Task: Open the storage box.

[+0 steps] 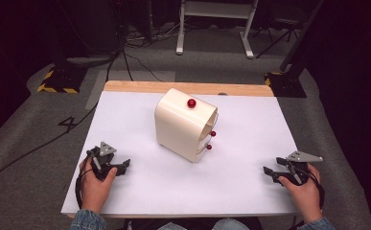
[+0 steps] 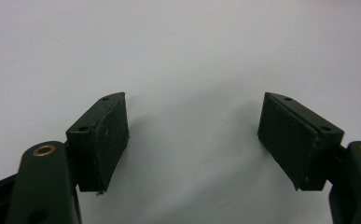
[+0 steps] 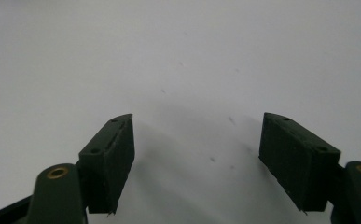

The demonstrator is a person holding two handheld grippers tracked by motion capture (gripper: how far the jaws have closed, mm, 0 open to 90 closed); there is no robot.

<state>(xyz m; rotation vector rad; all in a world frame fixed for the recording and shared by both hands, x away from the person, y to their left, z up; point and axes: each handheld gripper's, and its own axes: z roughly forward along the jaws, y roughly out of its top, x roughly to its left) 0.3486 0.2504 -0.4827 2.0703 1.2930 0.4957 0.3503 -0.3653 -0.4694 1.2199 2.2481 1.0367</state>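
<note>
Left gripper (image 1: 124,166): jaws spread wide, nothing between them; in the left gripper view the pads (image 2: 107,140) frame bare white surface. It rests low at the near left of the bench, held in the person's left hand (image 1: 96,184).

Right gripper (image 1: 269,171): jaws also standing apart and empty; the right gripper view shows its pads (image 3: 114,161) over the same white surface, with a few faint specks on it. It sits at the near right, held in the right hand (image 1: 304,188).

Why held so: both grippers point inward toward the middle and lie well apart from everything, one on each side. This reads as a ready stance, with either hand free to go to the cabinet.

Drawer cabinet (image 1: 180,125): a small cream box with rounded corners, standing upright in the middle of the bench, well apart from both grippers. Its drawer fronts face right and slightly toward the person, probably so the right gripper can reach the knobs.

Red knobs: three counted, one (image 1: 191,103) high on the cabinet and two (image 1: 213,133) (image 1: 209,147) lower on the drawer fronts.

Bench (image 1: 140,191): one, white sheet with a wooden strip along the far edge.

Counts: two grippers, two hands, one cabinet, three knobs.
</note>
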